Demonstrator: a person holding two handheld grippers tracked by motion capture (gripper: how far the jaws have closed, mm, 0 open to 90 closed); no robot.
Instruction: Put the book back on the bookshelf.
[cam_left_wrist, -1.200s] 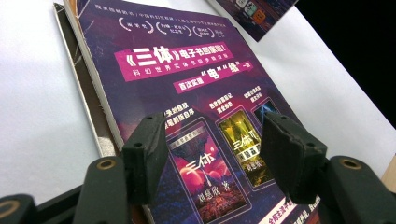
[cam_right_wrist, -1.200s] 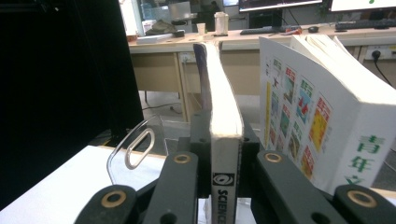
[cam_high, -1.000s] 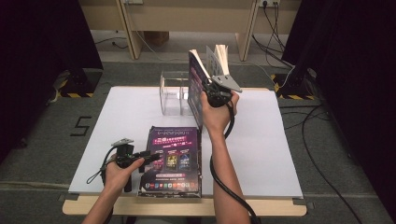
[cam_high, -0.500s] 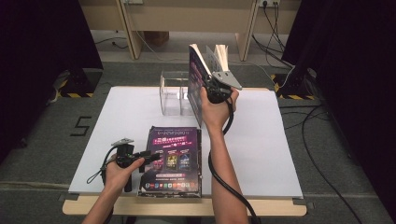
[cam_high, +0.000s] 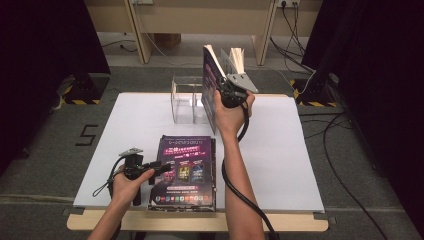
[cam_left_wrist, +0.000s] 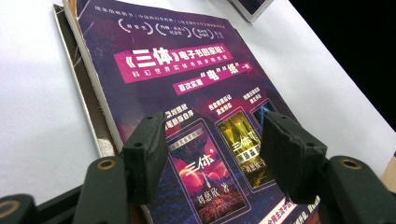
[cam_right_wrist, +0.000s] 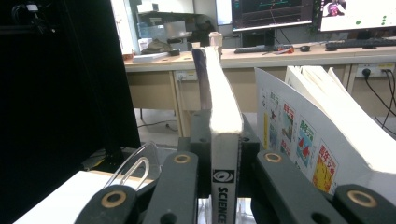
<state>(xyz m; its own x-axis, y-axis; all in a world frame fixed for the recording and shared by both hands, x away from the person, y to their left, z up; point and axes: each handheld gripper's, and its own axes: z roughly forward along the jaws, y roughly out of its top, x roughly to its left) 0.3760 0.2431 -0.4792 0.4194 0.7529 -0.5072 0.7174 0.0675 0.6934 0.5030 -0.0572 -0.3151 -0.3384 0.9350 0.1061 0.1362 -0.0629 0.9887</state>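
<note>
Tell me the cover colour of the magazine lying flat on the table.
Dark purple with magenta banners and white lettering; the magazine shows best in the left gripper view.

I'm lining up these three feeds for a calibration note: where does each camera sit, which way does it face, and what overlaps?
High view: fixed above the person's side, facing forward and down on the white table; both forearms, left gripper and right gripper show.
Left gripper view: rides the left gripper, looking past open jaws at the flat purple magazine.
Right gripper view: rides the right gripper, facing the desks, jaws clamped on an upright magazine.
Shared: both magazines appear from above, flat and raised.
</note>
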